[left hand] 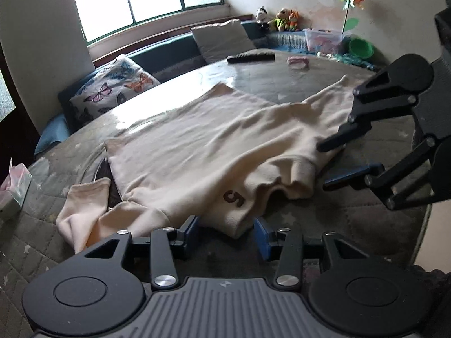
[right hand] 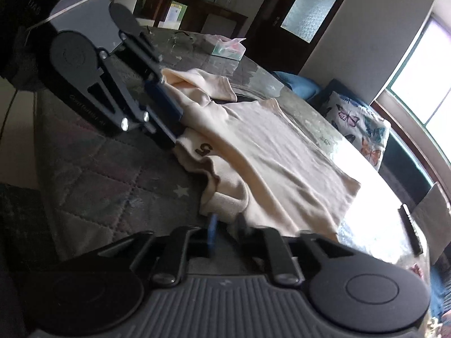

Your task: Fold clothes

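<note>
A cream shirt (left hand: 197, 146) with a brown "5" (left hand: 234, 198) lies spread on the round table (left hand: 366, 225), one sleeve trailing at the near left (left hand: 84, 205). My left gripper (left hand: 227, 232) is open at the near hem, and a folded corner of the shirt sits loose between its blue pads. My right gripper (left hand: 322, 166) comes in from the right beside the ribbed cuff (left hand: 301, 180). Its upper finger lies on the shirt's edge, bare table shows in the gap, and it looks open. In the right wrist view that gripper (right hand: 227, 229) sits just below the cuff (right hand: 225, 202), and the left gripper (right hand: 176, 126) is by the "5" (right hand: 203, 148).
A tissue box (left hand: 14, 194) stands at the table's left edge. A dark remote (left hand: 251, 56) and a small pink item (left hand: 298, 62) lie at the far side. Behind is a bench with a butterfly pillow (left hand: 112, 87), a grey pillow (left hand: 222, 39) and toys (left hand: 284, 17).
</note>
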Available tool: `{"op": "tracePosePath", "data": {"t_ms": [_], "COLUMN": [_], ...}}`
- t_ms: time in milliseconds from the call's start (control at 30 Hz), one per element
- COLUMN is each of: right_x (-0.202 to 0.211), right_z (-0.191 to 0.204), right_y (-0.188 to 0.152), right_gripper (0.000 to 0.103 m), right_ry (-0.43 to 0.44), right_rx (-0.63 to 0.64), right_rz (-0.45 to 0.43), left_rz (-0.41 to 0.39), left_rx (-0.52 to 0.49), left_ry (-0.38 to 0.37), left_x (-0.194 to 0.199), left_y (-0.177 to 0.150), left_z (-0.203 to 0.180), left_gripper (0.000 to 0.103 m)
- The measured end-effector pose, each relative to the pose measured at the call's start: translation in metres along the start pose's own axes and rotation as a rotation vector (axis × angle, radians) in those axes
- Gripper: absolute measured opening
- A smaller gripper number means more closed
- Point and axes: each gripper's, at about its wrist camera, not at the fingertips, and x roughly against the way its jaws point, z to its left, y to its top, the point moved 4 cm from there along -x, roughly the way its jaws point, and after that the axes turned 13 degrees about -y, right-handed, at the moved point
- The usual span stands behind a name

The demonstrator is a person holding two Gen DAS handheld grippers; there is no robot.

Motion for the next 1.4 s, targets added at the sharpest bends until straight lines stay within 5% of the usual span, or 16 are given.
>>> {"op": "tracePosePath", "data": {"t_ms": [133,167,267,533,700,833,933,1100,1400], "right_x": [-0.008,-0.01,-0.014,0.004,0.014,-0.012,-0.034,-0.054,-0.048], "right_z": [0.006,0.006,0.008,0.001,-0.021,-0.034,-0.037,-0.025,-0.035], "right_y": [0.003,0.004,0.005,0.007,0.016,0.019,0.018,0.015,0.023], "right_gripper": [0.036,0.037,0.047,0.046,0.044,0.04,0.039,0.039,0.039], "right_ry": [-0.005,-0.004,-0.004,0.037,0.161,0.124,0.148,0.196,0.178], "right_rx": [0.018,0.022,0.022,0.009,-0.181,-0.288,-0.37,-0.404,-0.459], "right_rz": [-0.022,-0.024,-0.027,-0.051,-0.064,-0.013,0.031,0.07,0.015], "left_rz": [0.015,0.015,0.013,-0.016,0.034,0.05,0.034,-0.019,-0.095], "left_rx": [0.024,0.03,0.054,0.002,-0.021,-0.024,-0.017,0.013,0.186], "left_ry": [-0.012,-0.013,-0.02,-0.054,-0.074,-0.086,-0.092,-0.028,0.283], "left_x": [-0.008,-0.01,-0.011,0.028,0.022,0.016,0.022,0.038,0.032], "left_y": [-0.003,-0.004,-0.004,0.002,-0.011,-0.015,-0.014,-0.01,0.014], "left_z": [0.003,0.004,0.006,-0.01,-0.018,-0.018,-0.015,0.0,0.087], "left_gripper": [0.04,0.026,0.008,0.006,0.006,0.007,0.011,0.056,0.071]}}
